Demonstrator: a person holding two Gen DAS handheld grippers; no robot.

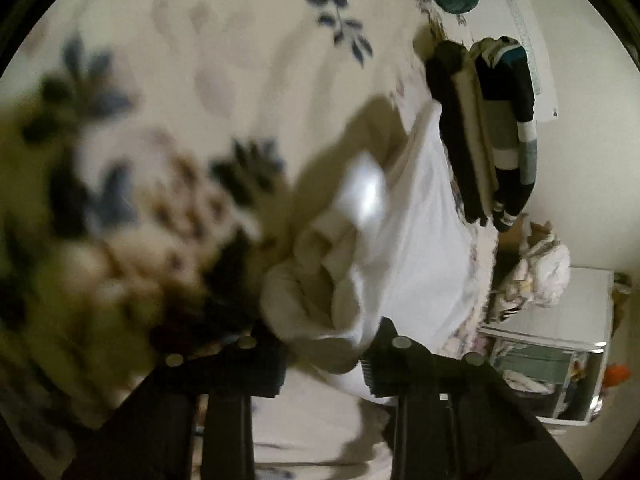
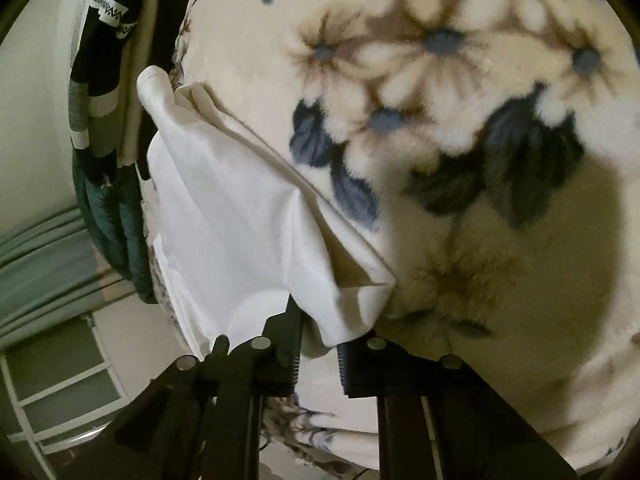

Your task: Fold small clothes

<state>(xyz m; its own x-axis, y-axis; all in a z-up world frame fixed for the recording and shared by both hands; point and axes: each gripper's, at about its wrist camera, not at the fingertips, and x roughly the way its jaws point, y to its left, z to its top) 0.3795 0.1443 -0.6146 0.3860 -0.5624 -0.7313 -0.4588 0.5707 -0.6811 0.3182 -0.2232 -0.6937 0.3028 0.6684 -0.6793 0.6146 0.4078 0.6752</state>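
A cream fleece blanket printed with blue leaves and tan flowers (image 2: pixel 460 92) covers the bed and fills most of both views, blurred in the left wrist view (image 1: pixel 168 92). A white cotton garment (image 2: pixel 240 220) lies on it, stretched between the two tools, one edge folded over so that a cream underside shows along the crease. The right gripper (image 2: pixel 318 354) has its fingers (image 2: pixel 290 354) parted only slightly, with a bunched corner of the garment caught between them. The left gripper (image 1: pixel 326 356) likewise has crumpled folds of the same white cloth (image 1: pixel 416 248) between narrowly spaced fingers (image 1: pixel 378 364). At the far edge of the bed stands a stack of folded dark, cream and striped clothes (image 1: pixel 492 128), also seen at the upper left of the right wrist view (image 2: pixel 116 68). Beyond the bed edge sits a white cabinet with a glass front (image 1: pixel 560 344).
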